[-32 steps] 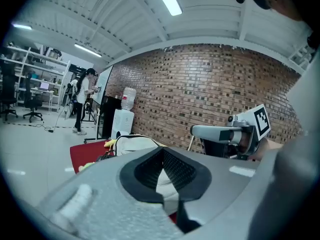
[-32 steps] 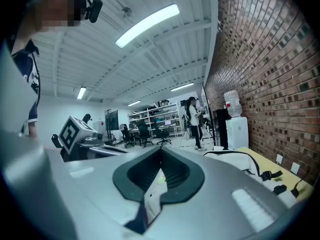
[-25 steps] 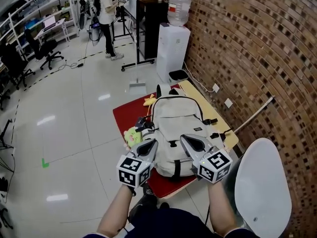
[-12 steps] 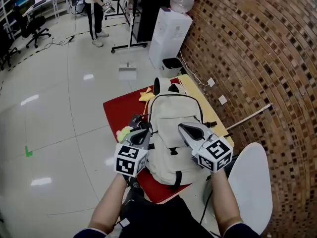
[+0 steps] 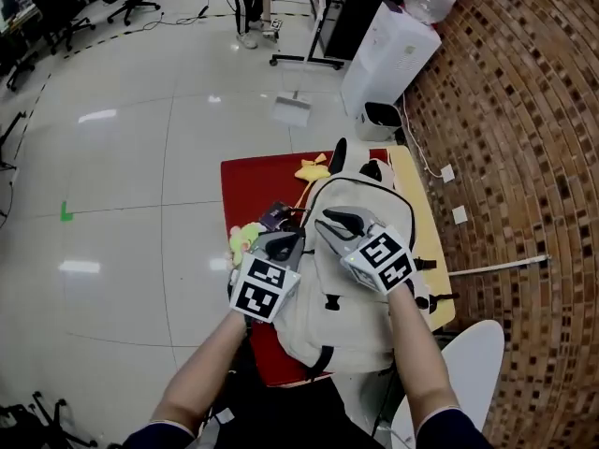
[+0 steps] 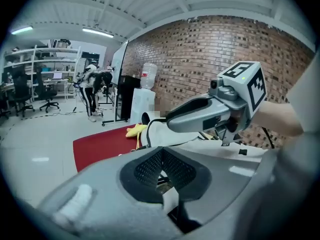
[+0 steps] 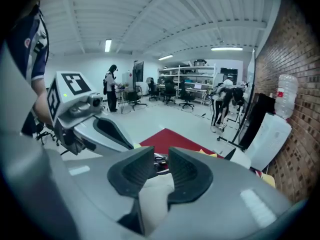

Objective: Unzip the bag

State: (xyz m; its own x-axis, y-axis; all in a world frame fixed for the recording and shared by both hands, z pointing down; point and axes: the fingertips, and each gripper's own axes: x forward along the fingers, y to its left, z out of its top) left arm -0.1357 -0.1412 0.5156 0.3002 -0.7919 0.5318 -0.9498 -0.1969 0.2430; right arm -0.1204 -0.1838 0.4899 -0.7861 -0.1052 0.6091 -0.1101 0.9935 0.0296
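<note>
Cream canvas, the bag (image 5: 354, 324) lies flat along the right half of a red table top (image 5: 248, 185), its far end toward a white water dispenser (image 5: 388, 54). A pale wooden strip (image 5: 412, 181) borders the bag on the right, and beyond that edge stands a brick wall (image 5: 524, 110), so there is little room on that side. A white chair (image 5: 468, 363) crowds the near right corner. To the left the red surface has bare space, with a yellow toy (image 5: 312, 168) near the bag's far end, then wide shiny floor (image 5: 140, 157).

Both forearms reach in from the near edge, side by side, and the grippers tilt downward over the bag's middle. The left gripper (image 6: 161, 156) sits over the bag's left edge with its pads pressed together and nothing held. The right gripper (image 7: 161, 156) has just been opening its jaws; they stand apart, with cream fabric showing below the gap, not pinched.
</note>
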